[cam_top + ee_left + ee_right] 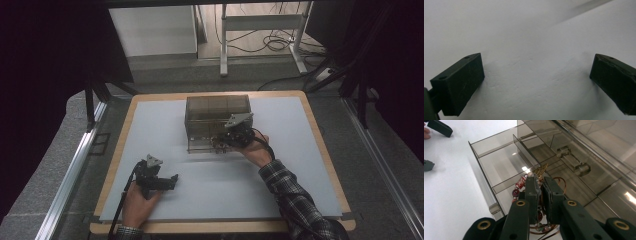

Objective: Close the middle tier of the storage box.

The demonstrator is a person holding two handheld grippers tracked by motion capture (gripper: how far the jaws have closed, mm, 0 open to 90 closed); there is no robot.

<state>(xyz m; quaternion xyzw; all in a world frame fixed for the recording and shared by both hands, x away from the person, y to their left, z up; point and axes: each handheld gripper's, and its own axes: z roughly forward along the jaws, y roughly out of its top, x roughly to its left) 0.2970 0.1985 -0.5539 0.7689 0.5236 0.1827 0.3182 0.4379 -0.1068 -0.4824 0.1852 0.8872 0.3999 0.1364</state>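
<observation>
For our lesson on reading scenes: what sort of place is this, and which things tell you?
Probably a lab or workshop recording bench: a bare white table framed by dark curtains, loose cables on the floor, and a smoky plastic drawer box set out alone.

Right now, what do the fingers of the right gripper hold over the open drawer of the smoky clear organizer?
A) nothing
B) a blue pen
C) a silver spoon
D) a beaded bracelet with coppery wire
D: in the right gripper view, the right gripper is shut on the beaded bracelet, above the open drawer.
</observation>
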